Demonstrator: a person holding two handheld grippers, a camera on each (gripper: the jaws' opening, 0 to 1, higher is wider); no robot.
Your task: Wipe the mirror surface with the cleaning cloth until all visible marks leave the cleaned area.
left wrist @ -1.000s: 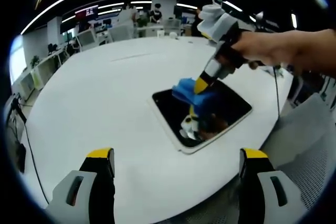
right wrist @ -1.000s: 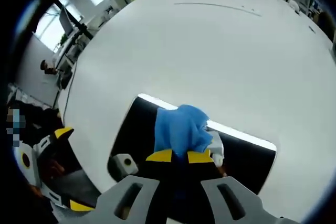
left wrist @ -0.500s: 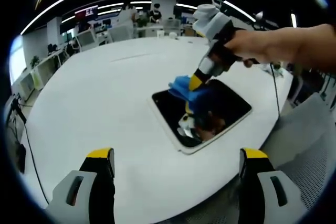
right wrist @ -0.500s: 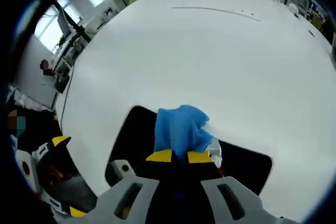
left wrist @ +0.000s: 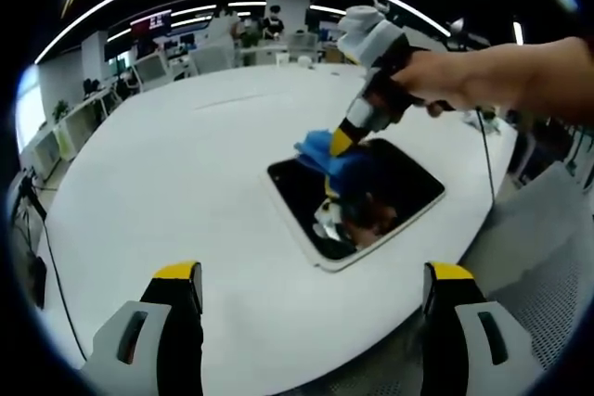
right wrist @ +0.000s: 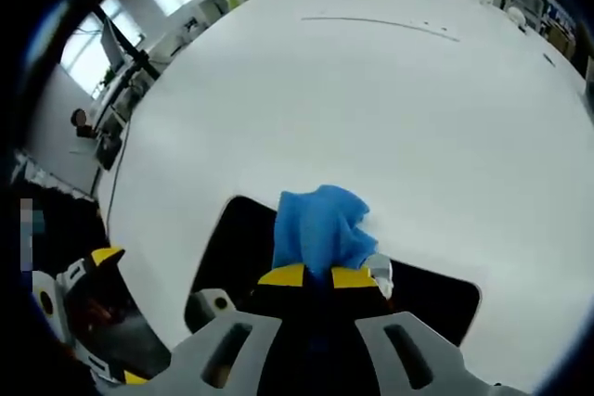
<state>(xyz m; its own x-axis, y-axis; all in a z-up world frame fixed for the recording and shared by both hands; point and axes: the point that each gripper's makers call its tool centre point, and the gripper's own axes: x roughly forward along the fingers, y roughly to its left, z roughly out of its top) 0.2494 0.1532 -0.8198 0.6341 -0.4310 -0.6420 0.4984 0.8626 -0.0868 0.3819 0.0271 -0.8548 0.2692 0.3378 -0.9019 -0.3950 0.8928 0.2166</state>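
A dark rectangular mirror with a white rim lies on the white table. My right gripper, held by a hand, presses a blue cleaning cloth onto the mirror's far edge. In the right gripper view the cloth bunches between the yellow-tipped jaws of my right gripper, over the mirror. My left gripper hangs open above the table's near edge, well short of the mirror.
Desks, monitors and people stand in the office beyond the table. A grey chair sits to the right of the table. A thin line crosses the far tabletop.
My right gripper has slid the cloth toward the mirror's far edge. My left gripper has stayed still.
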